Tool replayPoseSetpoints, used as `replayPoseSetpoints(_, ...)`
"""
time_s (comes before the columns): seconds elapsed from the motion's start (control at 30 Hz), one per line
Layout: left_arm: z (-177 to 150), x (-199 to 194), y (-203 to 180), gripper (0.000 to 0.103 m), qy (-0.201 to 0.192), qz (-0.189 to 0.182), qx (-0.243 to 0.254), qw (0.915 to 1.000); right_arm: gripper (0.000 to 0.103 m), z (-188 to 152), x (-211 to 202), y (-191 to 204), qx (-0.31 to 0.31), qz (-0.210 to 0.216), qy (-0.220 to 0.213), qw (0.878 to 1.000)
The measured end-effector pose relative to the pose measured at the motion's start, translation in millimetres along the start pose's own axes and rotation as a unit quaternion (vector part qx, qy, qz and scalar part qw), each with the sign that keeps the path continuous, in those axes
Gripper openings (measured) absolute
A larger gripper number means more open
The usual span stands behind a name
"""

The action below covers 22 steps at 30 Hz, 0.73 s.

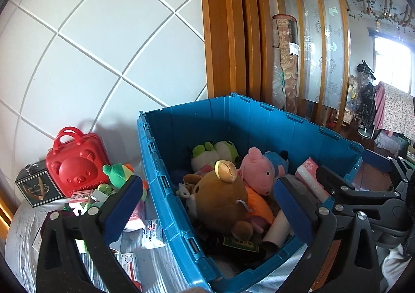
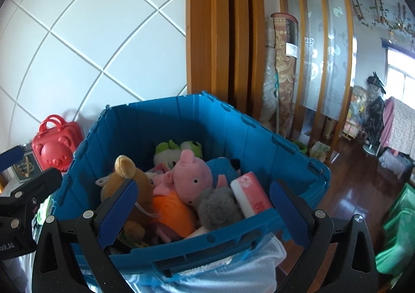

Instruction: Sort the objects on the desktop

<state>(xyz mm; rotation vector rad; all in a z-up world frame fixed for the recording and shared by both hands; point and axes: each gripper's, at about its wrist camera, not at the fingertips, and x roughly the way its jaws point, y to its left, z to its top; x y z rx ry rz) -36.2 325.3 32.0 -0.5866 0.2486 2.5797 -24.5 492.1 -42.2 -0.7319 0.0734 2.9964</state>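
The left gripper (image 1: 207, 207) is wide open and holds nothing; its two blue pads (image 1: 124, 208) stand far apart above the near left part of the blue bin (image 1: 166, 184). The right gripper (image 2: 203, 211) is also wide open and empty, and its pads (image 2: 118, 211) frame the near wall of the bin from the bin's right side.

Inside the bin, a brown bear (image 1: 220, 199) lies near the front, with one yellow ear up. Just behind the bear, touching it, lies a pink pig (image 1: 259, 171) in an orange dress. A blue plush (image 1: 277, 162) is behind the pig, and a green frog plush (image 1: 215, 153) sits at the back wall. A pink packet (image 2: 250, 193) leans in the right corner of the bin, and a grey fluffy ball (image 2: 218, 205) lies between this packet and the pig. A cardboard tube (image 1: 276, 230) lies at the front, under the toys.

Left of the bin, on a cloth (image 1: 23, 230), small objects lie in disorder: a green plush (image 1: 118, 173), several small boxes (image 1: 81, 195) and a white packet (image 1: 153, 233). Farther left of the bin, a red bear case (image 1: 76, 166) stands upright against the white wall (image 1: 103, 47), and a black box (image 1: 39, 185) stands beside it. Behind the bin are wooden slats (image 1: 228, 34) and a rolled carpet (image 1: 285, 59).
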Motion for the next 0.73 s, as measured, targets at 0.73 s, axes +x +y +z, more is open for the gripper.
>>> replayPoseSetpoints(0.73,-3.9,6.0,-6.0,0.103,0.012,-0.004,-0.001,0.9999,0.103,-5.0,4.6,-4.9,0.000,0.002,0.006,1.000)
